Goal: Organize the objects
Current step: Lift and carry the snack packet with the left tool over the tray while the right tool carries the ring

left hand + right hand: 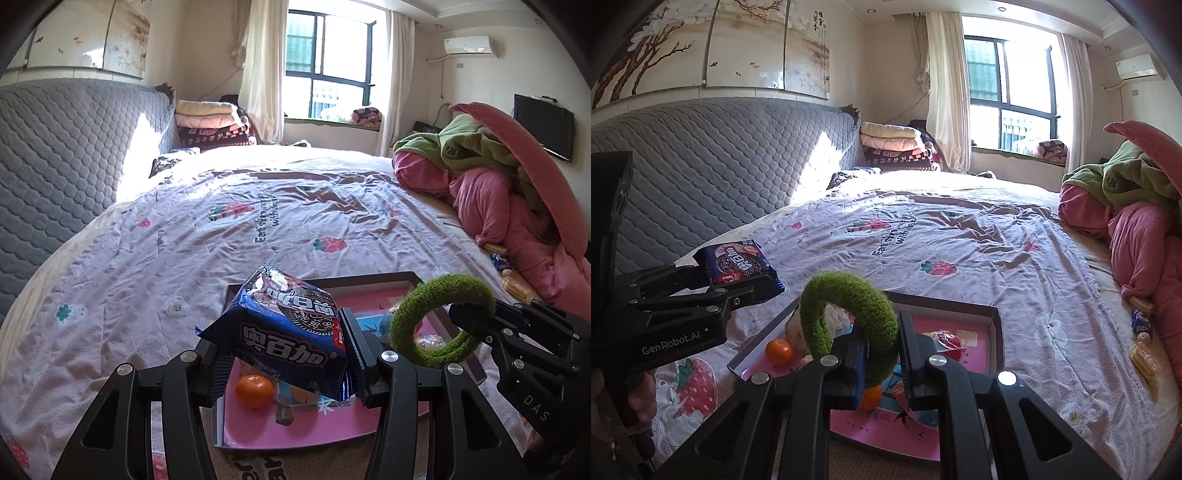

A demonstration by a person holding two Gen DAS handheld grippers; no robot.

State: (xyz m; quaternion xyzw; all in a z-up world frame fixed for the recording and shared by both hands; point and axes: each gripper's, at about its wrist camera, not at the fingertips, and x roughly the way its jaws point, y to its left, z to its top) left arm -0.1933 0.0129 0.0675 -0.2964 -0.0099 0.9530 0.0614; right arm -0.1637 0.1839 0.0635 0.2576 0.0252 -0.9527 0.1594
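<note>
The tray (pixel 995 332) lies on the bed (pixel 258 221), near edge toward the cameras, pink floor, dark rim. Inside: an orange (pixel 255 390) at near left, a second orange (pixel 870 397) partly hidden behind the right gripper (pixel 882 354), and a red-and-clear wrapper (pixel 945 341) toward the far right. Other tray contents are blocked by the fingers and cannot be identified.

The left gripper (pixel 284 354) is clamped half-wide on a blue cookie pack (pixel 280 325), held above the tray's left side, long axis running near-to-far. The right gripper is closed on a green ring (pixel 849 325), held upright above the tray, hole facing sideways.

Small snacks (pixel 1143 356) lie far right beside pink bedding (pixel 1141 243).
</note>
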